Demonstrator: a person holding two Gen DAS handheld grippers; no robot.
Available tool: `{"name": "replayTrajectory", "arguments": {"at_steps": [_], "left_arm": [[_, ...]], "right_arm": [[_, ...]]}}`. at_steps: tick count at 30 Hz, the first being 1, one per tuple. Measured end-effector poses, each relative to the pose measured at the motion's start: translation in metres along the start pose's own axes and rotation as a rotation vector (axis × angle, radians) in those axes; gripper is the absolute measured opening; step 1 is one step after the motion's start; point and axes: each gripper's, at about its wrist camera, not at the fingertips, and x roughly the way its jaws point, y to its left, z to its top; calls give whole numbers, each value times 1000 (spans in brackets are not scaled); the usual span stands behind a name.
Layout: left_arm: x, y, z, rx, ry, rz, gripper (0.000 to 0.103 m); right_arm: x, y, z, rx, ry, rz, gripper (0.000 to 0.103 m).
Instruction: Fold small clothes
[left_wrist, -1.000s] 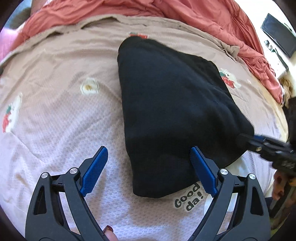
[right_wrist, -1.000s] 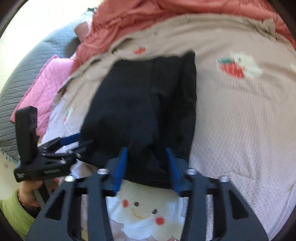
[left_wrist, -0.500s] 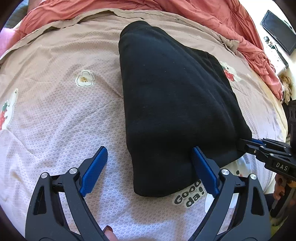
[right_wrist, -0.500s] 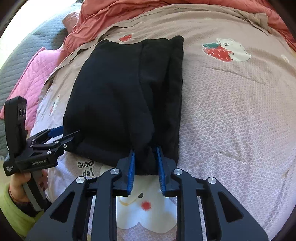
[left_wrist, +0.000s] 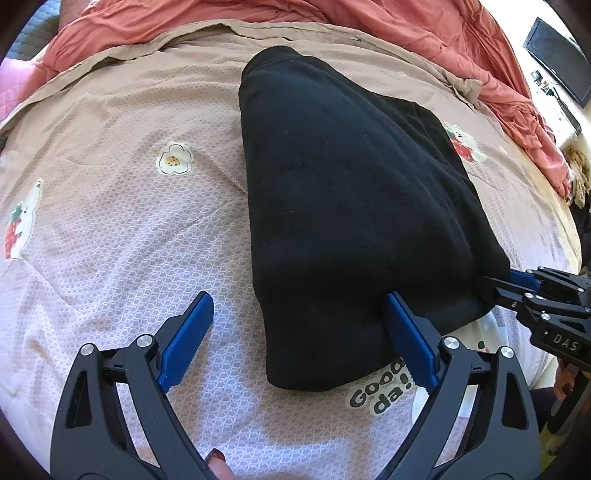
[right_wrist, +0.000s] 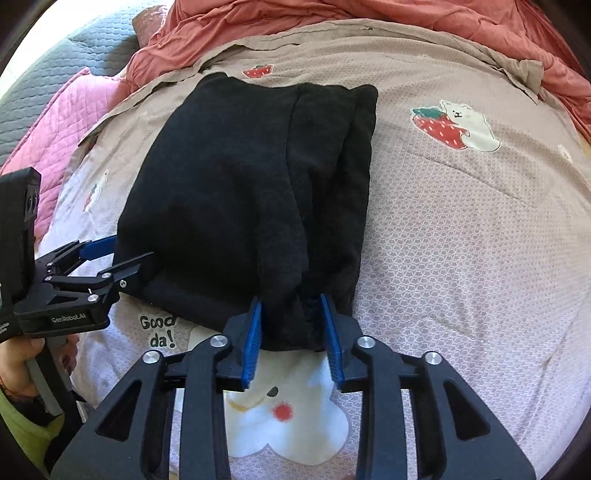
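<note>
Right wrist, tongs (right_wrist: 291, 332) opening, black garment (right_wrist: 240, 192) between

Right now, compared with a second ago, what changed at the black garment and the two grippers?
The right gripper has just been opening: its jaws, pinched on the near edge of the black garment half a second ago, now stand wider with the cloth still between them. The left gripper stayed wide open at the garment's near corner. The garment lies folded in the same spot on the printed bedspread.
</note>
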Motion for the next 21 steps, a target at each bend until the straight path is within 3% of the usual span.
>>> {"name": "replayTrajectory", "arguments": {"at_steps": [1, 2, 3, 7, 12, 14, 17, 21], "left_arm": [[-1, -1, 0, 2, -1, 5, 87], [-1, -2, 0, 6, -2, 10, 87], [-2, -1, 0, 10, -2, 14, 87], [-8, -1, 1, 16, -12, 25, 87], [-26, 5, 4, -21, -75, 3, 86], [-32, 14, 10, -71, -101, -24, 86], [-31, 17, 19, -102, -108, -43, 86], [-17, 14, 27, -102, -85, -63, 86]], "right_arm": [[-3, -1, 0, 3, -11, 5, 40], [-6, -2, 1, 4, -25, -9, 55], [-10, -2, 0, 1, -37, -26, 59], [-27, -10, 3, 32, -132, 24, 59], [-38, -36, 8, 155, -229, 52, 69], [-33, -51, 11, 226, -230, 74, 69], [-18, -65, 16, 324, -208, 173, 72], [-2, -56, 26, 351, -181, 272, 72]]}}
